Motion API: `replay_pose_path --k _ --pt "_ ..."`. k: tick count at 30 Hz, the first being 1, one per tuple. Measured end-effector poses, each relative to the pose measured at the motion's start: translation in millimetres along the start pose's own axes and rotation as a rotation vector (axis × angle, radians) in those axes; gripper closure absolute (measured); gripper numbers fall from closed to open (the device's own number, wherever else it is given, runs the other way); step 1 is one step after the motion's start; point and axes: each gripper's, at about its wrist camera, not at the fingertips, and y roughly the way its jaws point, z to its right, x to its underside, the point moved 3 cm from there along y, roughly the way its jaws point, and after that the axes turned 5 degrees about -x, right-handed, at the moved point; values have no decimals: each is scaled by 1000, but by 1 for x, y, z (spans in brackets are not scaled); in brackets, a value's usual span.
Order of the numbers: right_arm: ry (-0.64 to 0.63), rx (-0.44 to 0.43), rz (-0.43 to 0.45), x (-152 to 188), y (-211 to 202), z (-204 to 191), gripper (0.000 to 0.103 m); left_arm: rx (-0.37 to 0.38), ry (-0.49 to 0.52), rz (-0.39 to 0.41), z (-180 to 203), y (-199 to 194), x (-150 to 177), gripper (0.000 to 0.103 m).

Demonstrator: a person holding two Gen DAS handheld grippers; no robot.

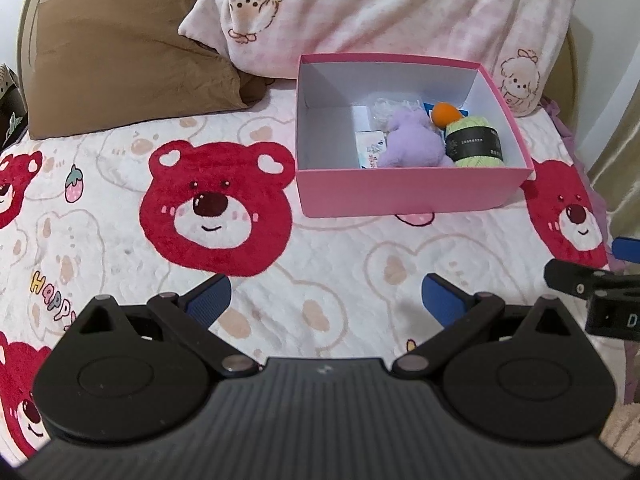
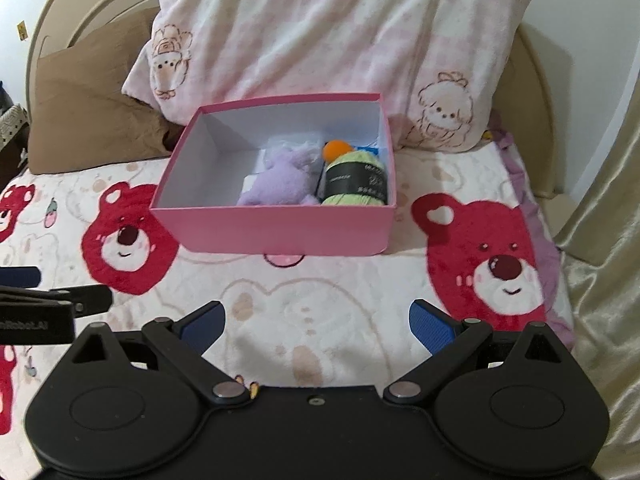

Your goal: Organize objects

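I'm over a bed w/ a fleecy blanket (image 1: 328,264), cream ground, big red bear faces and pale bear outlines printed on it. Far side: a curved beige headboard (image 2: 72,28), a brown pillow (image 1: 120,64) at far left, a pink-and-white cartoon pillow (image 2: 328,40) leaning upright behind the box. Shiny gold curtain (image 2: 600,220) hangs down the right edge; blanket's right edge drops off just beside it.

Open room: wide bare stretch of blanket between my grippers and the box, plus more to the box's left.

Pink box (image 2: 276,232) sits flat on the blanket, lid off, white inside, stiff card w/ straight walls. Its left half shows bare floor; contents are crowded to the right. In it, big to small: a fuzzy lilac plush (image 1: 412,142) mid-box, a pale green yarn skein (image 1: 476,146) w/ a black paper band against the right wall, touching the plush; a small orange ball (image 1: 446,114) behind the yarn; flat white cards and a crinkly clear packet at the plush's left and far side, a bit of blue under the ball.

Left gripper (image 1: 326,300): blue ribbed pads spread wide, holding nothing, near side of the box. Right gripper (image 2: 316,320): same, spread wide, nothing between the pads. They're side by side; each shows at the edge of the other's view.
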Motion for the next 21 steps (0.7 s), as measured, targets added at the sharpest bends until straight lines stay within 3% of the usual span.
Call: replay_pose_path --k 17,21 --pt "-4 72 -16 3 -4 -4 3 18 -30 -21 -6 -3 2 0" --pt "15 93 -28 3 -3 -2 3 21 -39 -56 -7 6 4 0"
